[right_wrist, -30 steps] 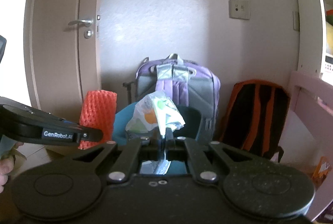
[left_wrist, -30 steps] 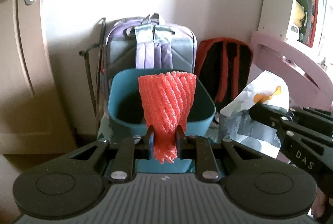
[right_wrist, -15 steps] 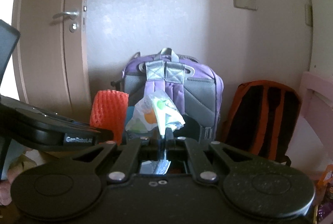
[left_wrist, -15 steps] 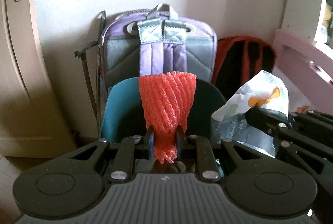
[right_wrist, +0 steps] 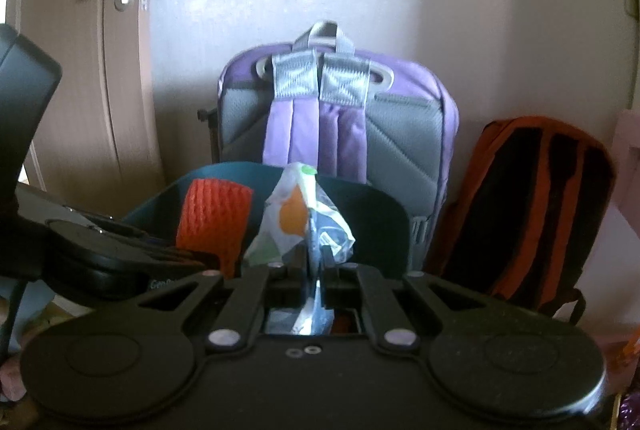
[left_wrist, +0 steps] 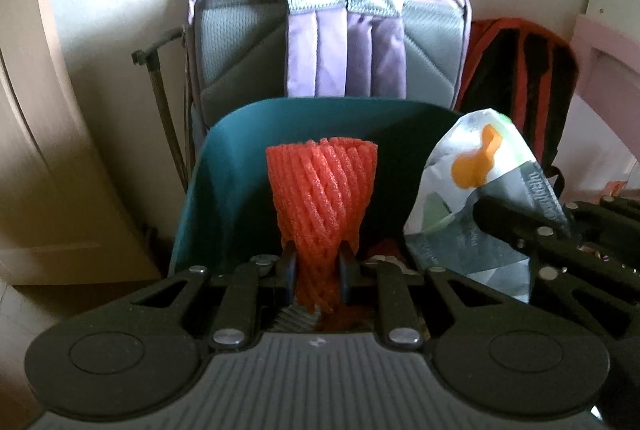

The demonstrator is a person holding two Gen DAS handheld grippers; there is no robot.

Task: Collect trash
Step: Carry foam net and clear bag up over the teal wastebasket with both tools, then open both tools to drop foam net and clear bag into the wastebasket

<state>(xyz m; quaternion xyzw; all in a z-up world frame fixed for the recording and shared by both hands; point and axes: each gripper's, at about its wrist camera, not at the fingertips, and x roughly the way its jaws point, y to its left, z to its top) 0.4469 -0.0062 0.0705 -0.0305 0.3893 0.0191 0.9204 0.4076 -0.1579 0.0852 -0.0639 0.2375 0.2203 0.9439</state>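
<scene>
While both hands are hovering at the teal bin (left_wrist: 224, 190), each one is already carrying its piece of trash. The left gripper (left_wrist: 317, 272) is pinching the narrow lower end of the orange foam net (left_wrist: 322, 190). Its fingers (left_wrist: 289, 270) are pressing in on both sides, and the net is flaring out and standing up along the fingers' line, right in front of the bin's opening. The right gripper (right_wrist: 316, 262) is clamped nearly flat on a thin fold of the wrapper (right_wrist: 298, 218), a crinkly bag with an orange blob printed on it, which is also sticking up over the bin's rim.

What matters for the drop: the bin's mouth is lying ahead of and below both sets of fingers, with the net more toward the bin's middle and the wrapper toward its right side. Both grippers are tilting downward, the left one more steeply, so I'd guess it's a bit better lined up to let go first. Some stuff seems to be in the bin already, but it's too dark to tell what.

Behind the bin, a purple backpack (right_wrist: 340, 134) is leaning on the wall, and an orange-and-black one (right_wrist: 532, 198) is beside it.
</scene>
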